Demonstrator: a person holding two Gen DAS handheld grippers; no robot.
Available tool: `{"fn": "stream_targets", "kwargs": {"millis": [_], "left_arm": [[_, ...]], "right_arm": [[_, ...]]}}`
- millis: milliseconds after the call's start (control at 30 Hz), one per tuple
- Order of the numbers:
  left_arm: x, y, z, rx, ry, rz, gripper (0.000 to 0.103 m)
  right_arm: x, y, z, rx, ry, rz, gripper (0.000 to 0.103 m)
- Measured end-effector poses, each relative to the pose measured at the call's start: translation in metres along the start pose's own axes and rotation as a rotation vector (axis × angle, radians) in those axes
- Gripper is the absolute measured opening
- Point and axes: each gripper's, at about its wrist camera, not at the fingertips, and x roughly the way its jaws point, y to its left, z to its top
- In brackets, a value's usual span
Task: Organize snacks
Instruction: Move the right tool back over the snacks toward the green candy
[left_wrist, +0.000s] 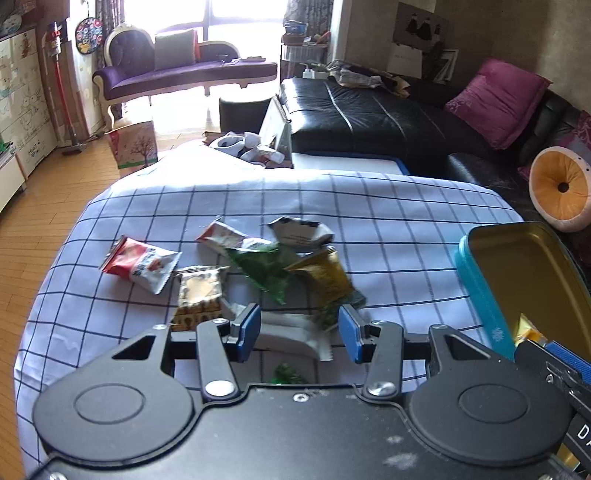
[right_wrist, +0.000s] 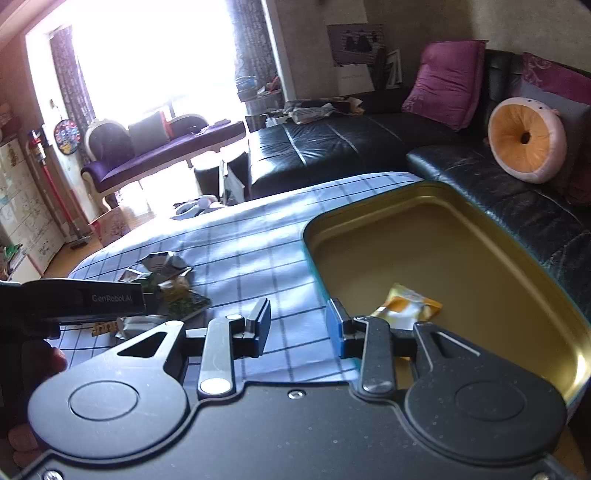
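Note:
Several snack packets lie on the checked cloth: a red-and-white one (left_wrist: 142, 264), a biscuit pack (left_wrist: 199, 291), a green one (left_wrist: 264, 269), a gold one (left_wrist: 323, 275), a silver one (left_wrist: 301, 232) and a white one (left_wrist: 291, 332). My left gripper (left_wrist: 299, 334) is open, with the white packet between its fingers. A teal tin with a gold inside (left_wrist: 480, 291) stands at the right. In the right wrist view the tin (right_wrist: 461, 258) holds one yellow packet (right_wrist: 410, 304). My right gripper (right_wrist: 297, 326) is open and empty over the tin's left rim.
A black leather sofa (left_wrist: 369, 114) with a magenta cushion (left_wrist: 496, 99) and a round orange cushion (right_wrist: 524, 138) stands behind the table. A purple chaise (left_wrist: 177, 74) stands by the bright window. Wooden floor lies to the left.

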Motion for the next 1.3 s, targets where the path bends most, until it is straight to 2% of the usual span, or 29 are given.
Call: {"fn": "stream_targets", "kwargs": {"millis": [333,700,1000,1300], "left_arm": [[0.009,0.052,-0.002,-0.09,0.028,0.083,0.047],[0.009,0.1,-0.003,-0.181,0.04,0.135,0.047],[0.015,0.117,-0.006,-0.226,0.071,0.151,0.048],[0.026,0.114,-0.008,-0.215,0.111,0.163,0.047]], "right_arm": [[0.025,0.038,0.01,-0.019,0.012,0.032,0.045],[0.064,0.069,0.028,-0.051,0.03,0.054,0.045],[0.086,0.068,0.016,-0.032,0.068,0.102,0.045],[0.078,0.076,0.001,-0.155,0.145,0.165,0.045]]}}
